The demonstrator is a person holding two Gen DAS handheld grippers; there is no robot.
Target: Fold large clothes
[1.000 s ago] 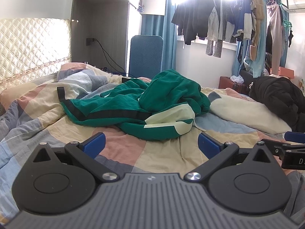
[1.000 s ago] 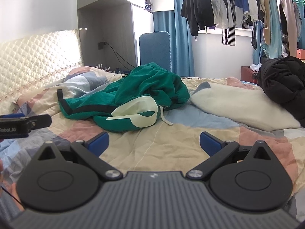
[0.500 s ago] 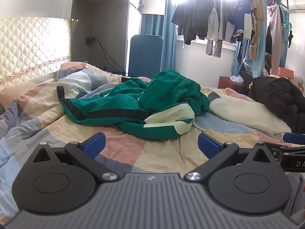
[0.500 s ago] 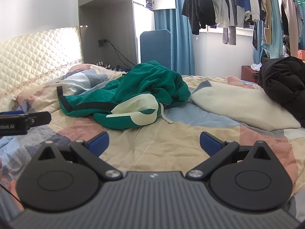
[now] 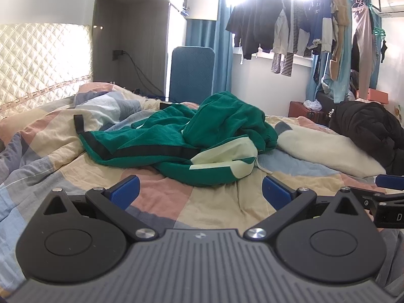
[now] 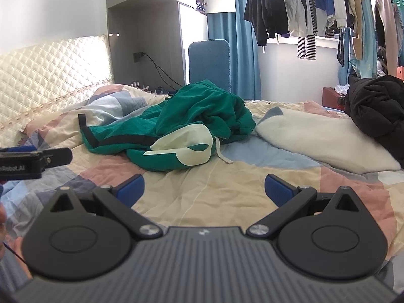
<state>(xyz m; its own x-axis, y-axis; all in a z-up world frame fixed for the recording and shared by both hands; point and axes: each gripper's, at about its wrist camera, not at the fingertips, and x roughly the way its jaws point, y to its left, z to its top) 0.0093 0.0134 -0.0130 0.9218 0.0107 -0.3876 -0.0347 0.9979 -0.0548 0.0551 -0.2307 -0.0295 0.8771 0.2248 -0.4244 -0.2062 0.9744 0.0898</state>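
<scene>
A crumpled green garment [image 5: 192,141] with black stripes and a pale lining lies in a heap on the patchwork bed cover [image 5: 214,207]; it also shows in the right wrist view [image 6: 186,131]. My left gripper [image 5: 200,193] is open and empty, hovering over the cover short of the garment. My right gripper [image 6: 204,189] is open and empty, also short of the garment. The right gripper's finger shows at the right edge of the left wrist view [image 5: 388,181]. The left gripper shows at the left edge of the right wrist view [image 6: 35,156].
A white pillow [image 6: 323,139] lies right of the garment, with a black puffy jacket [image 6: 376,108] behind it. A quilted headboard [image 5: 38,60] is on the left. Clothes hang at the window [image 5: 303,25]. A blue chair back [image 5: 193,73] stands behind the bed.
Both grippers have drifted slightly; the garment appears a little lower and closer in the views. Nothing was taken hold of.
</scene>
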